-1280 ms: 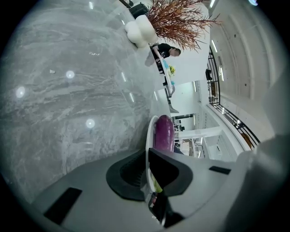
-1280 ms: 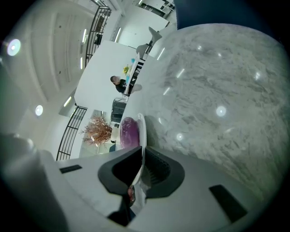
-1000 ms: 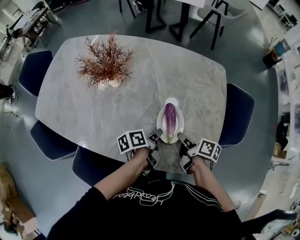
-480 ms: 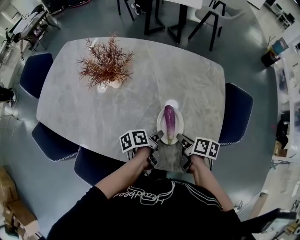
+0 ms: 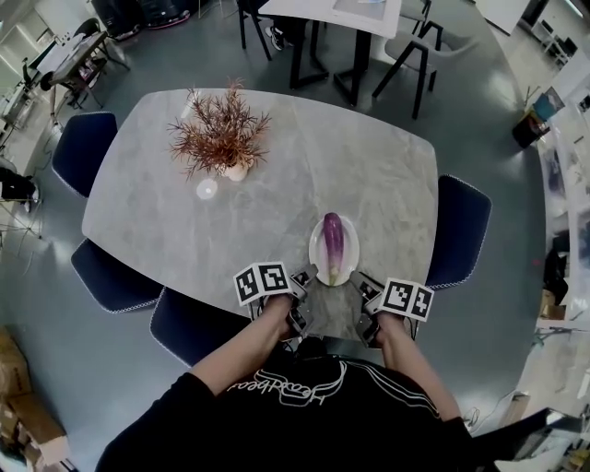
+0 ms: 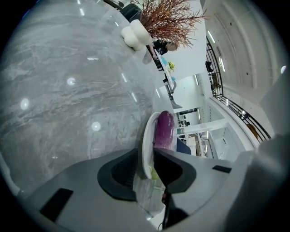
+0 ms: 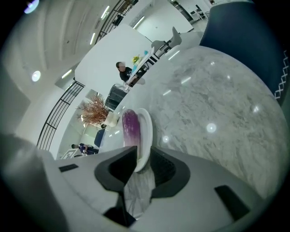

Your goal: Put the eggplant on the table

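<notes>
A purple eggplant lies lengthwise on a white oval plate near the front edge of the grey marble table. My left gripper is shut on the plate's near left rim. My right gripper is shut on the near right rim. In the left gripper view the plate stands edge-on between the jaws of the gripper, with the eggplant beyond. The right gripper view shows the same: plate, eggplant, gripper. Whether the plate touches the table cannot be told.
A dried reddish plant in a white pot stands at the table's far left. Dark blue chairs ring the table, one at my left. Other tables and chairs stand farther off.
The head view has shifted, so the table sits lower in the picture. Both grippers keep their hold on the plate, which stays near the front edge.
</notes>
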Demonstrator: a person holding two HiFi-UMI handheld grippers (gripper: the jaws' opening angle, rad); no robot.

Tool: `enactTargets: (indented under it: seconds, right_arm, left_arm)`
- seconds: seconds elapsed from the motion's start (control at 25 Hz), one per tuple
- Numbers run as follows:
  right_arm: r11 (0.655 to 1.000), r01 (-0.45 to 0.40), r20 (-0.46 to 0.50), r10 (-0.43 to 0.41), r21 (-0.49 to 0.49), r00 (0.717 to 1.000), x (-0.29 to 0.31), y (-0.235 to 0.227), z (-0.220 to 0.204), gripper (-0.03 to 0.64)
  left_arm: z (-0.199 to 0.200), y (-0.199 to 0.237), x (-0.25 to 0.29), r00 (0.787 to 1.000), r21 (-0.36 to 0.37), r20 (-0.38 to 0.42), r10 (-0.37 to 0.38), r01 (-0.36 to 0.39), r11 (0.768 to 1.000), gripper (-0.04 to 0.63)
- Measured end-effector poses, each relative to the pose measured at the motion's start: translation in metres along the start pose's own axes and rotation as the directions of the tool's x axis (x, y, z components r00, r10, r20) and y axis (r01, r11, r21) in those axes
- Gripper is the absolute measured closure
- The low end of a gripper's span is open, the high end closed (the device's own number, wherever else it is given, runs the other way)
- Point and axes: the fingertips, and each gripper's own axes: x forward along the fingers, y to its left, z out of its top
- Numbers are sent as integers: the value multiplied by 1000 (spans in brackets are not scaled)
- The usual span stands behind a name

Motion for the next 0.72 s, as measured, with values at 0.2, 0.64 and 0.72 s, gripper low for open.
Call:
enactTargets:
  seconds: [0.2,0.64,0.72]
  right_arm:
    - [976,-216,75,216,0,974,-30,39,4,531]
    - [857,-441,59,471,-267,880,-132,114,-27,611]
    - [824,-496,60,529,-274,846,-156,127,-36,611]
  left_arm:
    - [-18,-21,-24,999,48,23,-43,41,998,506]
    - [-80,-124,-103,913,264,63,-403,374,889,509]
    - [-101,-149,-123,874,360,12,-485,449,818,557]
